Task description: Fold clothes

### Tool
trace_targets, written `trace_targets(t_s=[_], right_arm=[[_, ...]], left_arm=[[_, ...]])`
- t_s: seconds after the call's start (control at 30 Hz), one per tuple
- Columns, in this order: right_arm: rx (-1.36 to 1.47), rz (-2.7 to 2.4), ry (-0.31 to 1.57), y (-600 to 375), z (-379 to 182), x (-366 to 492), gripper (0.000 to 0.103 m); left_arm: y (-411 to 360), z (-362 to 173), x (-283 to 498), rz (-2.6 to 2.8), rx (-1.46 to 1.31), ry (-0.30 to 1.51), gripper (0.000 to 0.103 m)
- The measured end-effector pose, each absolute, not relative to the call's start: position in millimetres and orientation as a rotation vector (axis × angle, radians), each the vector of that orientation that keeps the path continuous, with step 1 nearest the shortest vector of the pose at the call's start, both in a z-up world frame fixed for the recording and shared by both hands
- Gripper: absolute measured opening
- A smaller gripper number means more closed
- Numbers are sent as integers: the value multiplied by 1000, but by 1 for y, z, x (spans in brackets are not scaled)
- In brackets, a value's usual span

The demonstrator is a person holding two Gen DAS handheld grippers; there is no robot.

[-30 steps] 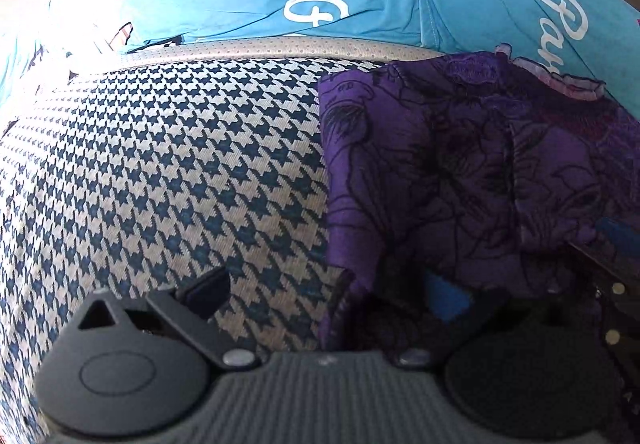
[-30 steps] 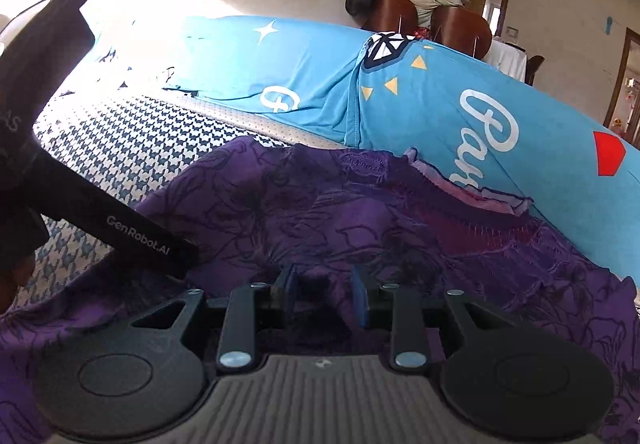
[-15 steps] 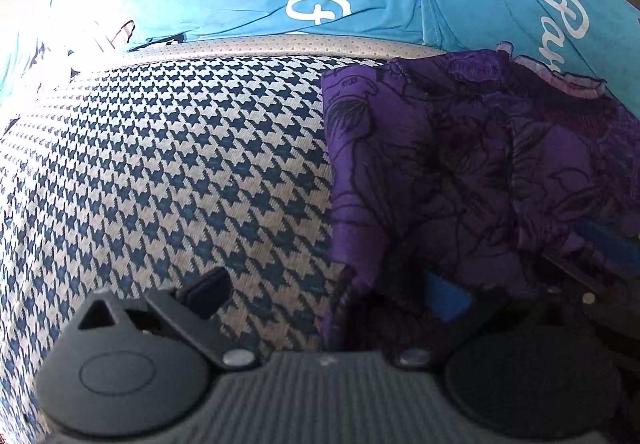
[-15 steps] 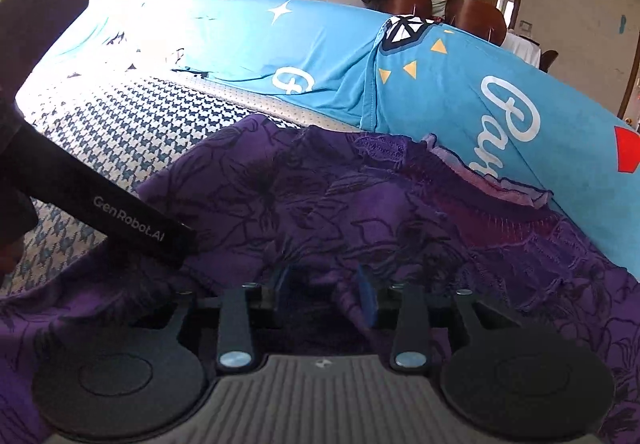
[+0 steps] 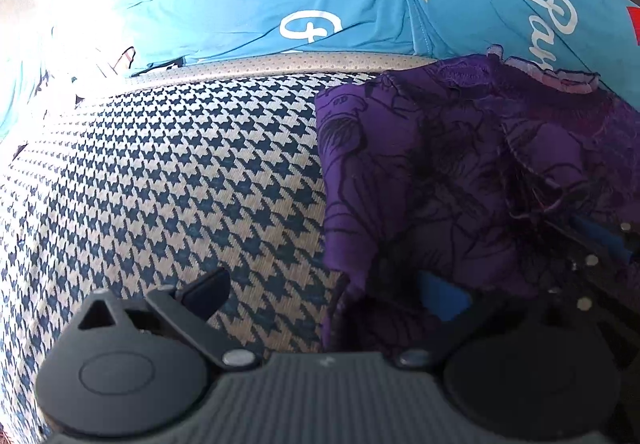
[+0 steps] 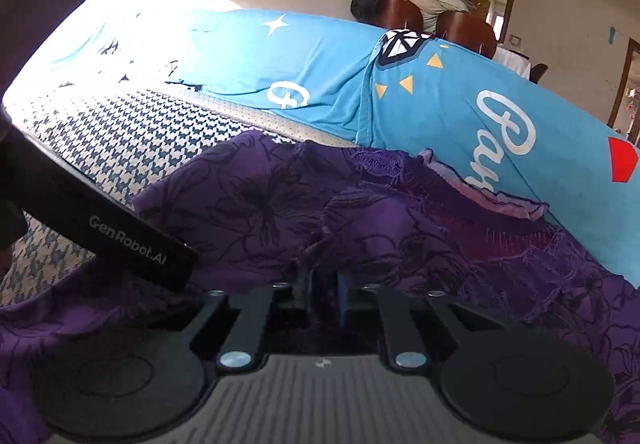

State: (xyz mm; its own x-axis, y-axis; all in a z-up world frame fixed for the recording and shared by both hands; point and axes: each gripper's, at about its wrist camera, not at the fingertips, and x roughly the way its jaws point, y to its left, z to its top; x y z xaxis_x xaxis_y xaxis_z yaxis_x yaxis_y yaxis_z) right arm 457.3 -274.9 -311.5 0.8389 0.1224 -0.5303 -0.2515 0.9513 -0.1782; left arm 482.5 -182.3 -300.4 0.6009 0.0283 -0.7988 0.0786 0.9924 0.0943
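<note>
Purple garment [image 6: 360,212] lying crumpled on the checked cushion [image 5: 168,172], both claws at its near edge.

The cushion runs back to blue printed pillows [image 6: 440,104]; the garment covers its right part, its pink-trimmed edge toward the pillows, its long axis not readable in the folds. The left gripper [image 5: 324,292] stands spread, one finger over bare cushion, the other part buried in cloth. The right gripper [image 6: 323,292] is closing, cloth bunched between its nearly touching fingers. No container shows.
</note>
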Motion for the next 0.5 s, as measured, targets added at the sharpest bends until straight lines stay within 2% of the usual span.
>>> trace_targets(t_s=[0.27, 0.5], right_arm=[[-101, -35, 448, -317, -273, 423, 10], [-44, -209, 472, -369, -262, 372, 10]], left_arm=[[-193, -296, 476, -49, 142, 882, 103], [-211, -294, 468, -85, 164, 835, 103]])
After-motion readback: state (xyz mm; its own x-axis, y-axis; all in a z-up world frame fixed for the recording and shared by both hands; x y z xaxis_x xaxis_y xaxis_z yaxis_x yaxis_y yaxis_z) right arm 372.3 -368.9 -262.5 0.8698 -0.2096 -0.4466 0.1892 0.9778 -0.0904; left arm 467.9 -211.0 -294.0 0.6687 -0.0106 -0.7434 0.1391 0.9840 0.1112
